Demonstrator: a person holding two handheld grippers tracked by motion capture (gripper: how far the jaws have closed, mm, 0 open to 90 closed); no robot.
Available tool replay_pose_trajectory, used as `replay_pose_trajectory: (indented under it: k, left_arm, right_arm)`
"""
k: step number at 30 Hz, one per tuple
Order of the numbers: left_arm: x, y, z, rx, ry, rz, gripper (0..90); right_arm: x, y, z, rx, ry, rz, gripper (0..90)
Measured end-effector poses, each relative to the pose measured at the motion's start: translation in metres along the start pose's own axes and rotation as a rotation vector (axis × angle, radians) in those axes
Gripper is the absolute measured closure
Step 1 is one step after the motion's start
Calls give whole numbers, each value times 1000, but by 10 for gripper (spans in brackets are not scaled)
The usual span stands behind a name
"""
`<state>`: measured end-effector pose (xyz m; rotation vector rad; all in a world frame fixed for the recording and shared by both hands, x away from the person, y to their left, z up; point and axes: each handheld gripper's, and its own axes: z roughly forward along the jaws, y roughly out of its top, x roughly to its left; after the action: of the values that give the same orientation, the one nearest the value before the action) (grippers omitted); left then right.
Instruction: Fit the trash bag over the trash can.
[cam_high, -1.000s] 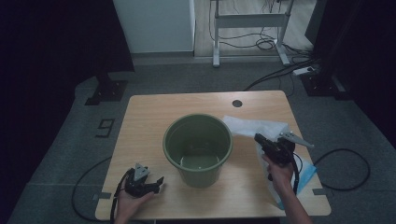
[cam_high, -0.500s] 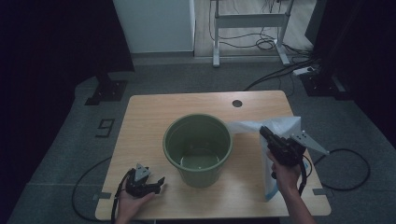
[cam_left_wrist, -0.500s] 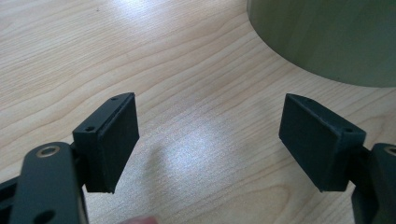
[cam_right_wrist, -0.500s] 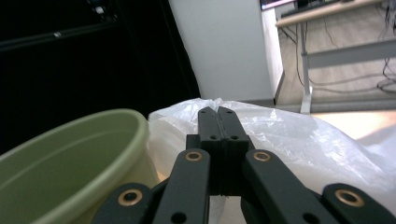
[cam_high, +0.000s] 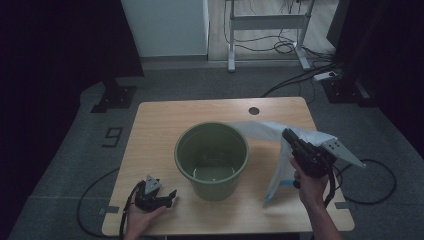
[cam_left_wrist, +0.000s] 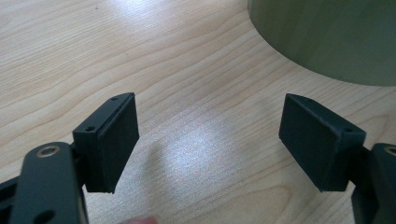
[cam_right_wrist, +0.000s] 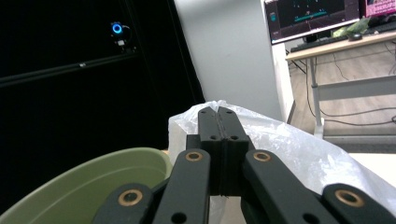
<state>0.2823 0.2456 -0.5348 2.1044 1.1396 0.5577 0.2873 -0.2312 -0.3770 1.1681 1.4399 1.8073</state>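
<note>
High view: right hand-held gripper (cam_high: 289, 134), jaws pressed together, pinching a thin translucent white plastic bag (cam_high: 276, 165) by its upper edge; the bag hangs from the jaws down to the pale wooden worktop (cam_high: 160, 120), just beside the round olive-green plastic bucket (cam_high: 211, 159). Right gripper view: crinkled bag film bulges around the closed jaw tips, bucket rim to their lower left. Left hand-held gripper (cam_high: 170, 196), jaws spread with nothing between them, rests low on the worktop, the bucket wall just ahead.
</note>
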Motion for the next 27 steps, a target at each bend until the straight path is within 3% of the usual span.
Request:
replay_pose_trajectory:
  k: [8,10,16,20,27]
  left_arm:
    - [0,1,-1,-8,0,-11,197]
    - [0,2,0,-6,1,-10,197]
    - [0,1,4,8,-2,-10,197]
    - [2,2,6,5,-5,-21,198]
    - [3,2,8,10,4,-28,197]
  right_arm:
    - [1,6,-5,-17,14,-13,894]
    - [0,6,-1,-8,10,-48,895]
    - [-23,2,18,47,-1,-44,894]
    - [-29,1,27,56,7,-69,894]
    - [-39,7,32,57,18,-73,895]
